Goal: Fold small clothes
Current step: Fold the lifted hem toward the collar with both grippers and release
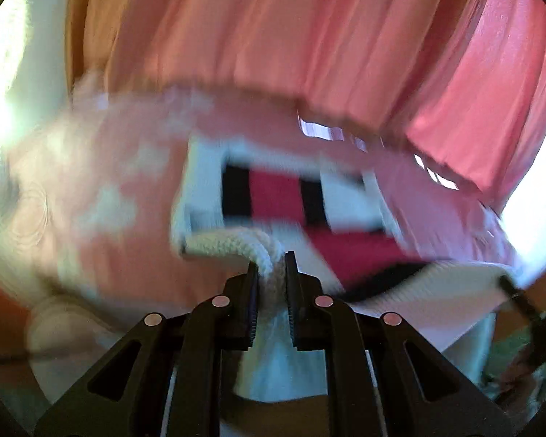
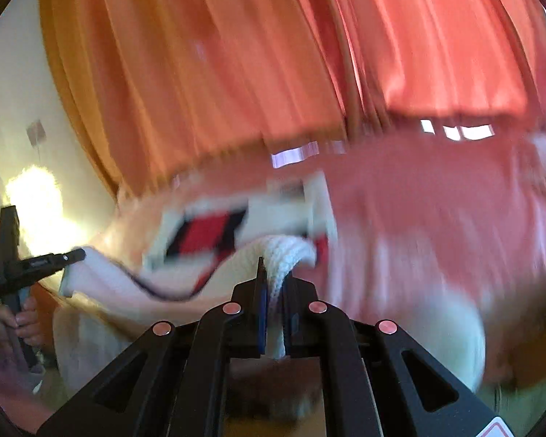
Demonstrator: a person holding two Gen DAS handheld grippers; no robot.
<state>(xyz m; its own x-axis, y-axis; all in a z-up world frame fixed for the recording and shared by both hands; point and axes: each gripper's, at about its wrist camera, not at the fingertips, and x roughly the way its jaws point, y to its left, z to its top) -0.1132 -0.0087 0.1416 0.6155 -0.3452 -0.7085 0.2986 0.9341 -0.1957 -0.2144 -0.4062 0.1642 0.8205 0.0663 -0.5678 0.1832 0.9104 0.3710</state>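
A white knitted garment (image 1: 207, 182) with red and black blocks hangs stretched between both grippers above the bed. My left gripper (image 1: 271, 260) is shut on a bunched white knit edge of it. My right gripper (image 2: 275, 266) is shut on another ribbed white edge of the garment (image 2: 287, 251). In the right wrist view the left gripper (image 2: 69, 255) shows at the far left, held by a hand (image 2: 18, 322), with the garment's corner at its tip. Both views are blurred by motion.
A pink bed cover (image 1: 102, 167) (image 2: 436, 200) with pale patches lies under the garment. Orange-red curtains (image 1: 273, 36) (image 2: 273, 54) hang behind the bed. A pale wall (image 2: 14, 91) stands at the left.
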